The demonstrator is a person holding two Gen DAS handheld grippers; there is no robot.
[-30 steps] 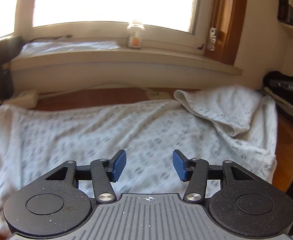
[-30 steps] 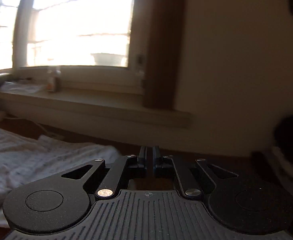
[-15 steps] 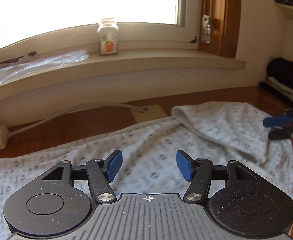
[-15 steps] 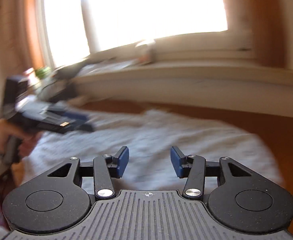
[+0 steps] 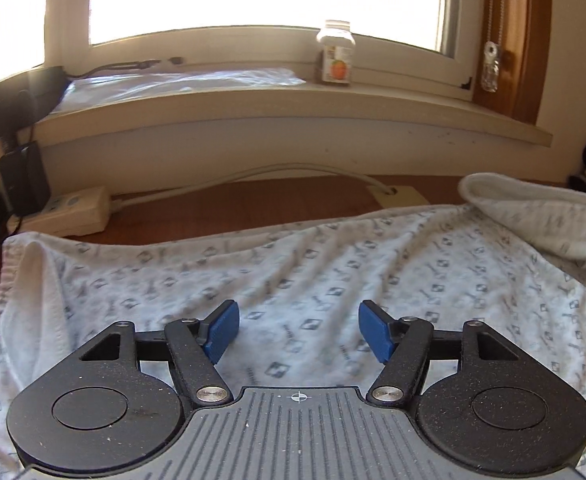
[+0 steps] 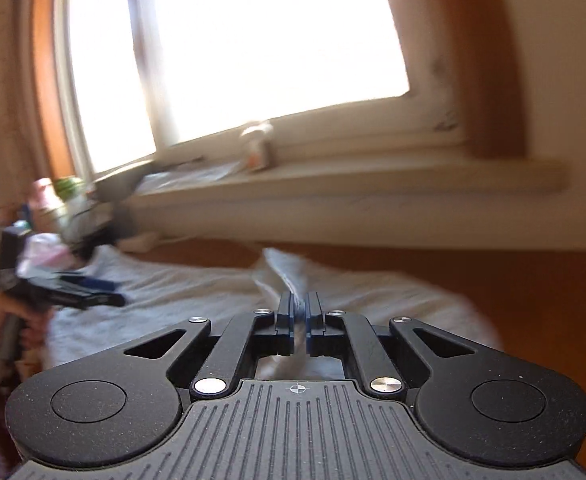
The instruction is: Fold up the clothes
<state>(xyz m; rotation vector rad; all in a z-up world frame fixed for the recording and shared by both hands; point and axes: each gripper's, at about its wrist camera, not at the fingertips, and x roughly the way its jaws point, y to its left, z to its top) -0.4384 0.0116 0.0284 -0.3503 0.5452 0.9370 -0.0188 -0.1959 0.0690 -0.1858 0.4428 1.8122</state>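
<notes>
Across the brown wooden bench lies a white patterned cotton garment, long axis left to right; left gripper hovers over its middle, empty and opening; right gripper pinches its folded right corner.

No readable text; only an orange picture on the bottle label, lettering blurred
</notes>
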